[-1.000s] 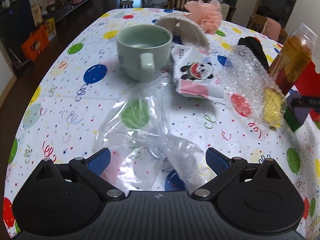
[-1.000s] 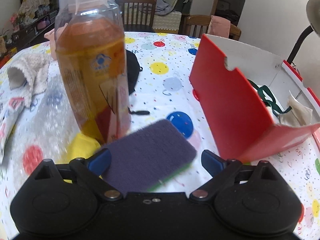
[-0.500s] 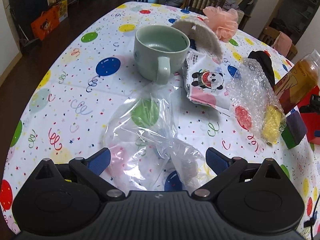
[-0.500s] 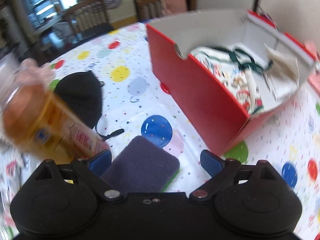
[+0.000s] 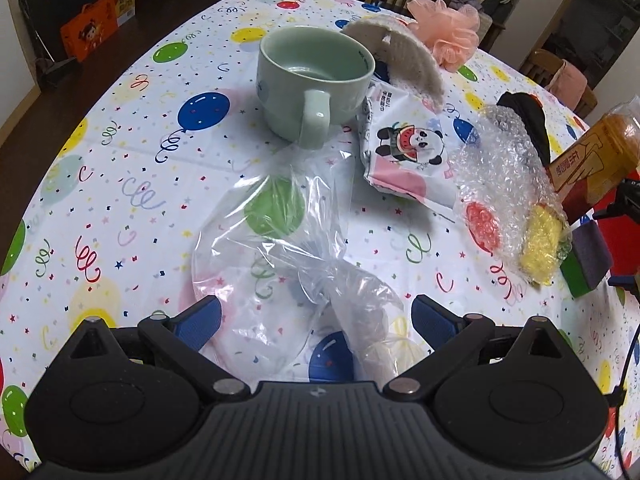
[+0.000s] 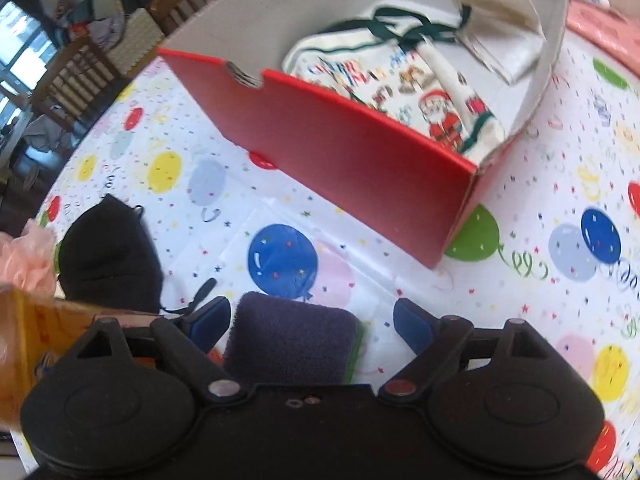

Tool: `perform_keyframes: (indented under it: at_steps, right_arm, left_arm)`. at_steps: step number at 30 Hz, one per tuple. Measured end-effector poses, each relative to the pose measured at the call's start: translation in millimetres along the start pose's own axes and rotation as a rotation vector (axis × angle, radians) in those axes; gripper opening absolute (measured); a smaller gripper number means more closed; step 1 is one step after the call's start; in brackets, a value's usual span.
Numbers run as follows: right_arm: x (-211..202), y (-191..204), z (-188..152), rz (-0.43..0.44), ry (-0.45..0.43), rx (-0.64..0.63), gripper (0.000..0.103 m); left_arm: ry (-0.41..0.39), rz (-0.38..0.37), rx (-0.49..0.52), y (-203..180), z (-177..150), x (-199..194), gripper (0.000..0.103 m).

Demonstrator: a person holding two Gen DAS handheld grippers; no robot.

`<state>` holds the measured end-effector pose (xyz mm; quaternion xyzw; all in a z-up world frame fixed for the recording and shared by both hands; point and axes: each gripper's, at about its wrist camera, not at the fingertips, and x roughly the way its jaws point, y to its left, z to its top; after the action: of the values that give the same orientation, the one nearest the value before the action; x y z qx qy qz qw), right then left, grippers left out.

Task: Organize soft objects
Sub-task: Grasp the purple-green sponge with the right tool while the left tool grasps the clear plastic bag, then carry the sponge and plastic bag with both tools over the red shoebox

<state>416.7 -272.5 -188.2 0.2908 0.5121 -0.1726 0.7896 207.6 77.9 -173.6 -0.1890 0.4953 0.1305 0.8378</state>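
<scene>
Right tongs (image 6: 312,322) nearer red box (image 6: 340,152), gaping astride sponge (image 6: 292,340); left tongs (image 5: 316,320) open.

— What do we see between our right gripper (image 6: 312,322) fingers?
— A purple sponge (image 6: 290,342), fingers spread wide. At one o'clock, we face the red box (image 6: 344,152) holding a Santa-print cloth (image 6: 404,92).

We see a white bench cloth (image 5: 120,152) printed with coloured balloons and confetti, a pale green mug (image 5: 312,80), a peach mesh puff (image 5: 448,30), a dark purple sponge (image 6: 290,338) with green underside, a red box (image 6: 348,160) with white inside, and a Santa-printed white bag (image 6: 400,92).
</scene>
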Motion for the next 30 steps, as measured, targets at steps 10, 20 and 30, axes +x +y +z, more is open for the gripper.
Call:
perform_keyframes:
  at_steps: [10, 20, 30]
  right_arm:
    - [4, 3, -1, 0.002, -0.005, 0.007, 0.087]
    - [-8, 7, -11, 0.065, -0.007, -0.182, 0.064]
    - [-56, -15, -25, 0.164, -0.009, -0.37, 0.063]
  left_arm:
    - [0.001, 0.033, 0.086, -10, -8, 8, 0.056]
    - [-0.037, 0.033, 0.159, -11, -16, 2, 0.025]
    - [-0.065, 0.003, 0.18, -6, -17, -16, 0.022]
